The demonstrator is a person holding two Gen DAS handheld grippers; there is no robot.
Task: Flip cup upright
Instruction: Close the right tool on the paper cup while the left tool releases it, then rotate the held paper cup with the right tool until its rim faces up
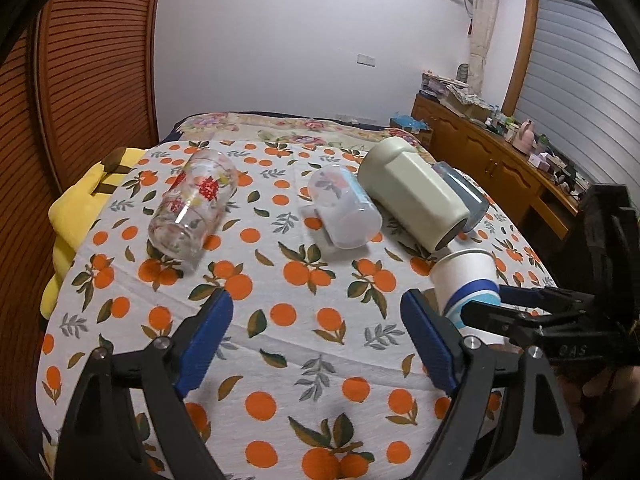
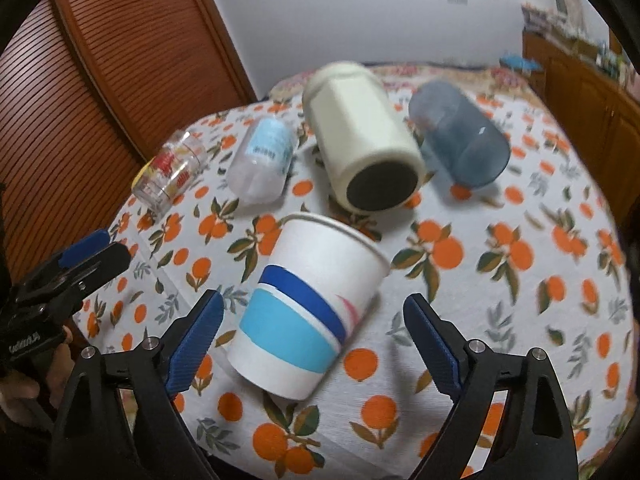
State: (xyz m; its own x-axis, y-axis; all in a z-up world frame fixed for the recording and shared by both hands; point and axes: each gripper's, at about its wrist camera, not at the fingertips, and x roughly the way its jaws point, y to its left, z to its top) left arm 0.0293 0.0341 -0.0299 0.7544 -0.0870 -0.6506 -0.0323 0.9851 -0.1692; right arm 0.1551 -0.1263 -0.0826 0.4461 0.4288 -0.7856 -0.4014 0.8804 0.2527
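A white paper cup (image 2: pixel 308 304) with blue bands lies on its side on the orange-print tablecloth (image 2: pixel 500 280), its rim pointing away. My right gripper (image 2: pixel 314 338) is open, its blue fingers on either side of the cup's base end without touching it. The cup also shows in the left wrist view (image 1: pixel 466 280), with the right gripper (image 1: pixel 490 304) around it. My left gripper (image 1: pixel 316 332) is open and empty above the cloth, left of the cup.
Other cups lie on their sides behind: a cream mug (image 2: pixel 360 140), a blue-grey tumbler (image 2: pixel 460 140), a frosted plastic mug (image 2: pixel 262 160) and a flowered glass (image 2: pixel 172 176). A wooden door (image 2: pixel 120 80) stands at left, a sideboard (image 1: pixel 500 160) at right.
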